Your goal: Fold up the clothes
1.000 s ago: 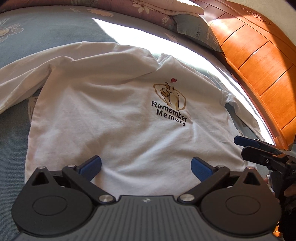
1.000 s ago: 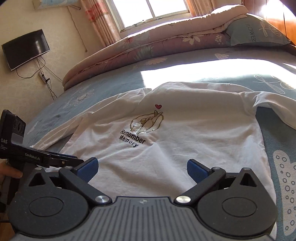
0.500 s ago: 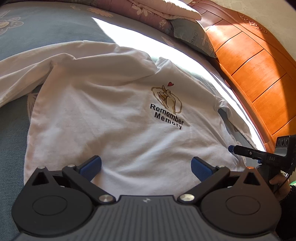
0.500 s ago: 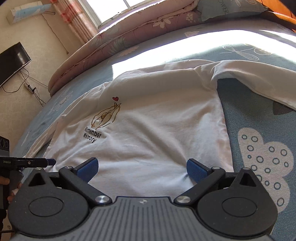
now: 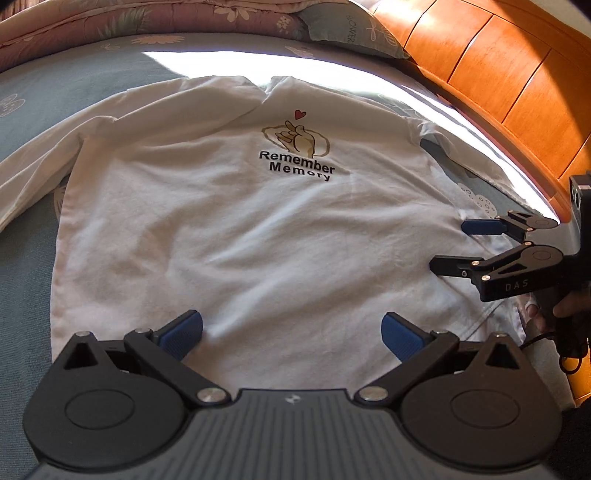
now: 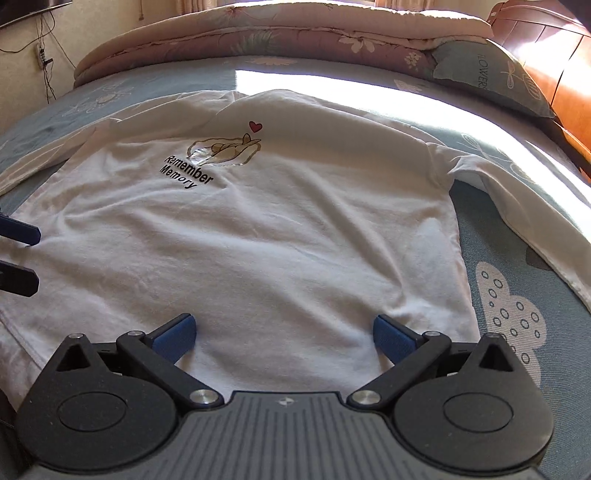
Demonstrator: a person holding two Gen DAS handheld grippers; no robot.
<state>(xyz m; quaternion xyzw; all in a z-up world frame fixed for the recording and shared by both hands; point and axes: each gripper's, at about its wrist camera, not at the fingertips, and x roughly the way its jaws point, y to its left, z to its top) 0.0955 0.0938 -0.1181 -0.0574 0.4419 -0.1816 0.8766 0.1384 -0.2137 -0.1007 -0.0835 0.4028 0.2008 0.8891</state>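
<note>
Both viewpoints are swinging toward hem | white long-sleeved printed cotton shirt (image 5: 236,236) is lying flat on blue patterned bedsheet (image 6: 517,295) | left gripper (image 5: 291,328), right gripper (image 6: 282,328) are hovering released | risk: pinching bedsheet along with hem, dragging wrinkles.

Sunlight bands a blue bed (image 6: 517,280); quilt (image 6: 258,33) along the top, orange headboard (image 5: 517,74) upper right.

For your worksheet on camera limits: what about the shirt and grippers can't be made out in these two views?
- Shirt hem: hidden by the left gripper body in the left view, by the right gripper body in the right view.
- Sleeve cuff: cut off by the right view's edge.
- Sleeve: runs off the left view's edge.
</note>
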